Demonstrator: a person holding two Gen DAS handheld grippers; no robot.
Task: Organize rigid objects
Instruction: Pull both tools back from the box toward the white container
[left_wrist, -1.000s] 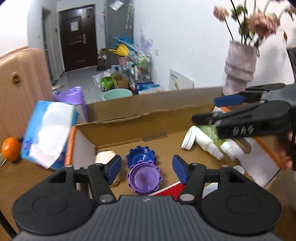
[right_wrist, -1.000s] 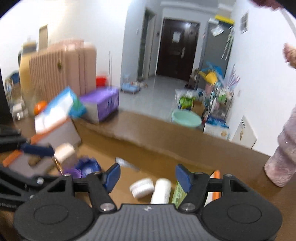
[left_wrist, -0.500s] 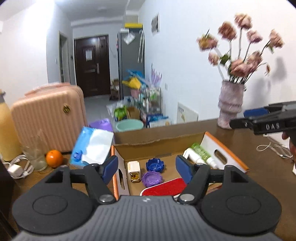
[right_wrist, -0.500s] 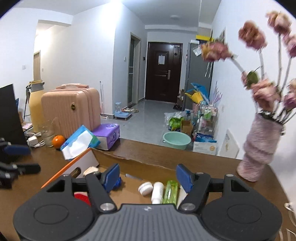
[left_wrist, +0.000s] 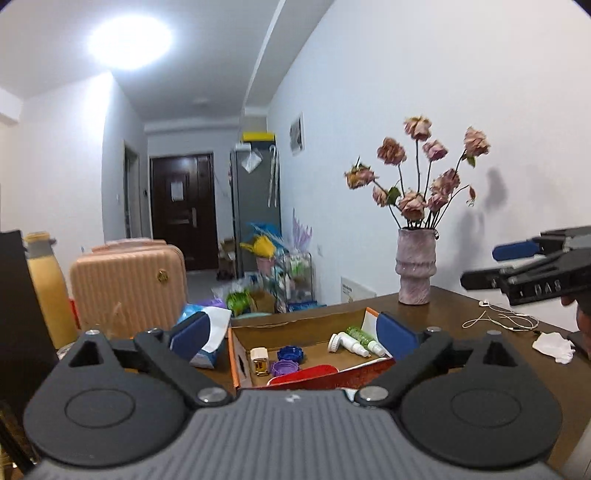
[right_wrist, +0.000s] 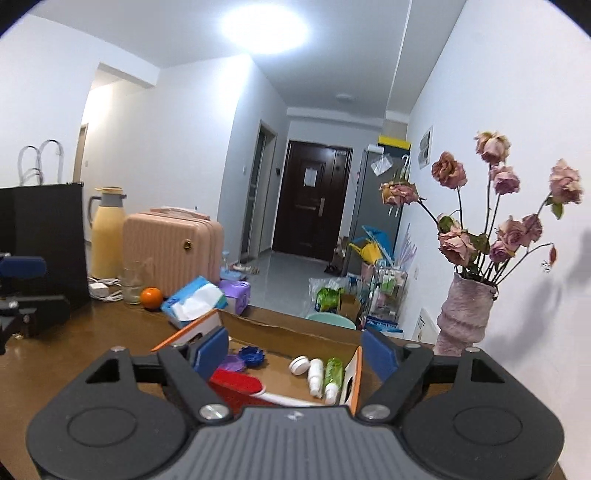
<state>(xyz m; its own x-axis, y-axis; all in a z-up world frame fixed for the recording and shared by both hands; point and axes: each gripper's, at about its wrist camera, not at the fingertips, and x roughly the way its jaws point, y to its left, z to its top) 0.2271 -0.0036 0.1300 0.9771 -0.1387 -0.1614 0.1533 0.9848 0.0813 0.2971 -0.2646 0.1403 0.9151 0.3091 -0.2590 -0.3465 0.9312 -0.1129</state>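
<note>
An open cardboard box (left_wrist: 295, 322) (right_wrist: 280, 332) sits on the brown table. It holds a blue cap (left_wrist: 290, 353) (right_wrist: 251, 355), a purple cap (left_wrist: 283, 367) (right_wrist: 233, 363), a small yellow-white item (left_wrist: 259, 360), white and green bottles (left_wrist: 352, 341) (right_wrist: 325, 373) and a red item (left_wrist: 306, 373) (right_wrist: 236, 382). My left gripper (left_wrist: 291, 336) is open and empty, raised before the box. My right gripper (right_wrist: 294, 350) is open and empty, also raised; it shows at the right edge of the left wrist view (left_wrist: 517, 262).
A vase of dried roses (left_wrist: 414, 271) (right_wrist: 463, 314) stands right of the box. A blue tissue pack (left_wrist: 207, 332) (right_wrist: 194, 301), an orange (right_wrist: 151, 297), a pink suitcase (right_wrist: 173, 247), a yellow flask (right_wrist: 105, 230) and a black bag (right_wrist: 44, 240) are left. A white cable (left_wrist: 498, 319) and a tissue (left_wrist: 554, 347) lie right.
Both grippers have pulled up and back from inside the box. The box now looks small and low in both views, and the ceiling shows.
</note>
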